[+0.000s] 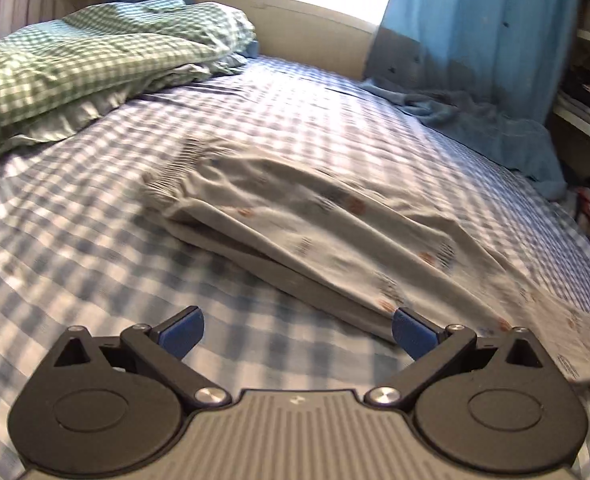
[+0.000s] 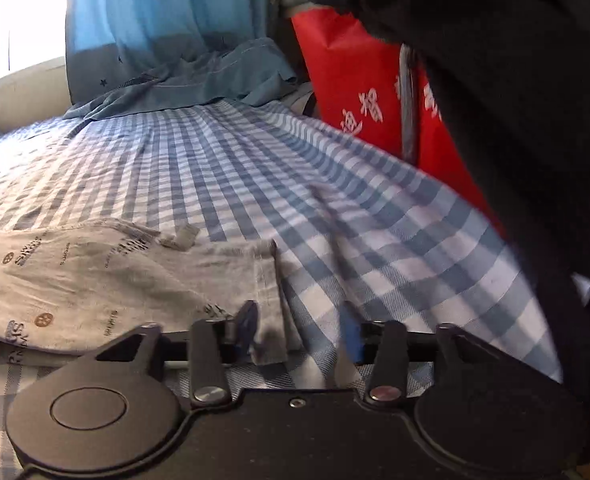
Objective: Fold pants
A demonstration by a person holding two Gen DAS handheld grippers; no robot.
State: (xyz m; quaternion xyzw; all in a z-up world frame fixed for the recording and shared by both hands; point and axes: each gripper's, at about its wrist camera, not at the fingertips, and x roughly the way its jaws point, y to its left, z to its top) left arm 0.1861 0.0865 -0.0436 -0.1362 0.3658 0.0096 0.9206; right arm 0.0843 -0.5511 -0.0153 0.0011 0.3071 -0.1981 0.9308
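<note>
Left wrist view: the left gripper (image 1: pixel 297 330), black-armed with blue pads, stands spread wide and empty above the bed, its right pad just beside the near edge of the pale grey printed cotton pants (image 1: pixel 315 224). The pants lie lengthwise down the middle of the blue-and-white checked bedsheet (image 1: pixel 75 248), already doubled leg over leg, the gathered elastic waistband toward the green gingham pillow (image 1: pixel 79 60) at the head. In the right wrist view, the right gripper (image 2: pixel 299 340) hovers partly open over the hemmed leg end (image 2: pixel 269 280) near the foot of the bed; its pads do not appear to pinch the cloth. The lengthwise fold looks done; the crosswise fold seems next, calling for both grippers to close on the thin, limp, wrinkled hems and carry them toward the waistband. A blue star-printed curtain (image 2: pixel 155 20) hangs beyond, a red printed bag (image 2: pixel 359 92) beside the bed's edge.
</note>
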